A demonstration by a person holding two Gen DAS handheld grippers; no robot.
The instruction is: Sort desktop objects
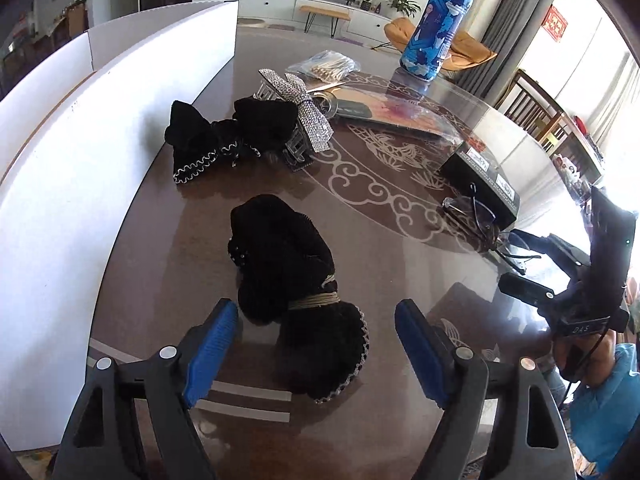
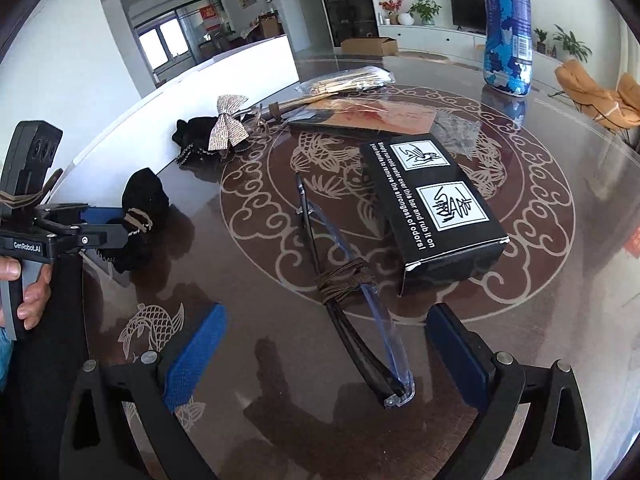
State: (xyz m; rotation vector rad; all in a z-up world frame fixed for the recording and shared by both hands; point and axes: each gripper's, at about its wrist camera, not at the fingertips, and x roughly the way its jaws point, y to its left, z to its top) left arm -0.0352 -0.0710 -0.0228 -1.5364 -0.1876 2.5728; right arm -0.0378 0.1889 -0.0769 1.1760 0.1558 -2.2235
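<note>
The table [image 1: 168, 240] was glossy glass over a dark pattern, so things on it would likely slide under a sideways nudge. A white box [image 1: 60, 184] stood along its far-left edge, probably the place for sorted pieces.

The black bow [image 1: 288, 280] lay flat on the glass just ahead of the left gripper [image 1: 316, 352], its lower lobe between the blue pads [image 1: 212, 348] but touching neither. It looked soft, light and squashy; plush lobes would give under pressure, so the firm hold was judged to be the cord-wrapped waist, which sat slightly forward of the pads. The left fingers stood wide, holding nothing.

The glasses [image 2: 352, 312] lay folded beside a black carton [image 2: 436, 204], one end lying between the pads of the right gripper [image 2: 324, 360], apart from both. Thin, stiff and fragile, with a slippery lens, they seemed best taken at the wrapped middle. The right fingers also stood wide and empty.
</note>
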